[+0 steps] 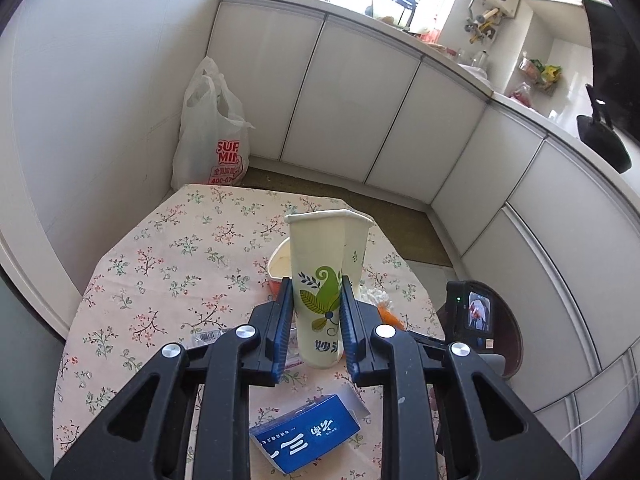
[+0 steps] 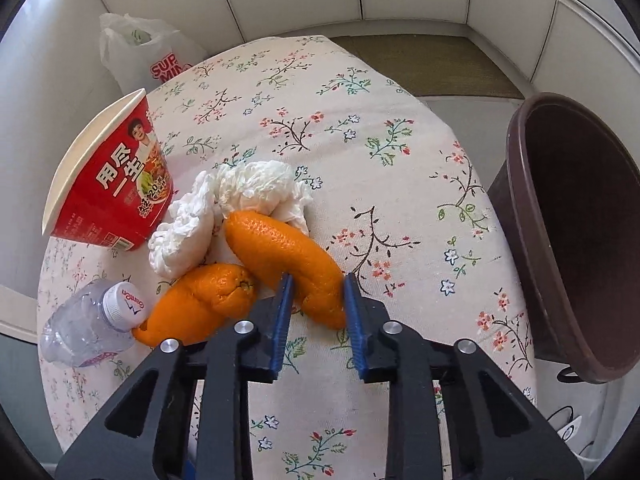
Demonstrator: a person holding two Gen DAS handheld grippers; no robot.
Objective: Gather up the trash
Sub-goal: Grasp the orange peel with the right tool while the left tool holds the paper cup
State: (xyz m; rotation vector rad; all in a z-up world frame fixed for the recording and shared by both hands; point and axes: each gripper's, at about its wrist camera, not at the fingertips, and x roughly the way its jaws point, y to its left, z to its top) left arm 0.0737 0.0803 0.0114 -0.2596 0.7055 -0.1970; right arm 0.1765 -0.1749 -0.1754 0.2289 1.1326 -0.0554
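Daylight scene, bright overall. Left wrist view: strong backlight from window above long white kitchen counter (image 1: 400, 28), highlights blown out, detail lost there. Glossy white cabinet doors (image 1: 340, 104) show soft sheen. Floral-print tablecloth (image 2: 360, 152) evenly lit, shadows soft. Focus sharp, no motion blur. Heavy fisheye curvature; dark vignette at corners.
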